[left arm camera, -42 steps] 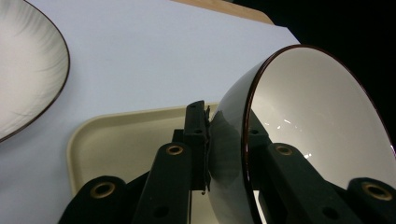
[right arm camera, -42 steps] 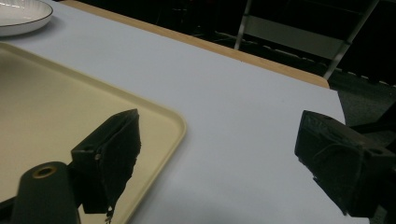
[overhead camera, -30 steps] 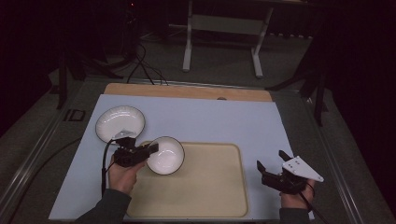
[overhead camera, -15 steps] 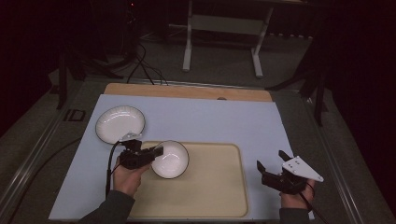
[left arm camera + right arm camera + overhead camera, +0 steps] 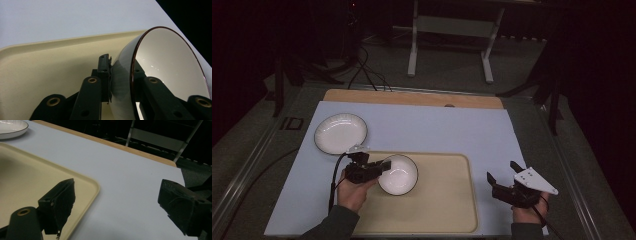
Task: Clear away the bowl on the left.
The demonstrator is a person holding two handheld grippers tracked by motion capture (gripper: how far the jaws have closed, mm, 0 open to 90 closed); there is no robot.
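- High view: a small white ceramic bowl with a dark rim (image 5: 398, 174) is held over the left part of a shallow cream plastic tray (image 5: 447, 205), its left edge pinched by the left claw (image 5: 383, 167). A wider white ribbed ceramic dish (image 5: 340, 133) is left on the pale blue tabletop (image 5: 437, 130), beyond the tray's far-left corner and apart from it. The right claw (image 5: 502, 179) is held at the tray's right edge with its jaws spread and nothing between them.
- Judged from this view, the work is partway done: the bowl is brought above the tray but seemingly not yet released, and the ribbed dish is untouched. Nothing is seen inside bowl, dish or tray.
- Left gripper view: the bowl (image 5: 165, 65) is seen tilted on edge, its wall clamped between the two black jaws, one against the outer side and one against the glossy inner side. The tray's (image 5: 50, 67) bare floor is seen beneath. Whether the bowl's underside touches the tray cannot be told.
- Right gripper view: the right claw (image 5: 117, 205) is seen wide apart and empty, above the tray's rounded corner (image 5: 82, 185) and the tabletop. The ribbed dish (image 5: 11, 127) is seen far off, empty.
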